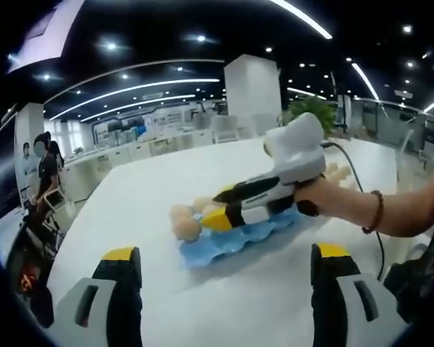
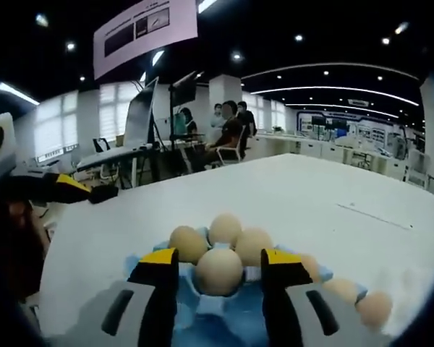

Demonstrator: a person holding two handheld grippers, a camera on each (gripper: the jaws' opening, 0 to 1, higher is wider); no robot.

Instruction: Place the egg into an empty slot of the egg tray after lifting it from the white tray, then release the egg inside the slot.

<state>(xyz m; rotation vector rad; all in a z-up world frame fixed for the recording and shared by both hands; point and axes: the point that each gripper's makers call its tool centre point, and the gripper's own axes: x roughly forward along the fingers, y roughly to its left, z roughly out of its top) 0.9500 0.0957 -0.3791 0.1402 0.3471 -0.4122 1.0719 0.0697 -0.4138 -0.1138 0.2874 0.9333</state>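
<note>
One big white table fills the middle of the left gripper view, and low centre on it sits one blue egg tray. In the right gripper view that egg tray lies at the bottom, under the jaws. The right gripper reaches in from the right of the left gripper view, over the tray, held by a hand wearing a bead bracelet. In its own view the right gripper has its jaws closed on one egg, just above the tray. Three more eggs sit clustered right behind it. At least two others trail off lower right. The left gripper hangs at the bottom of its view, jaws wide apart and gripping nothing.
</note>
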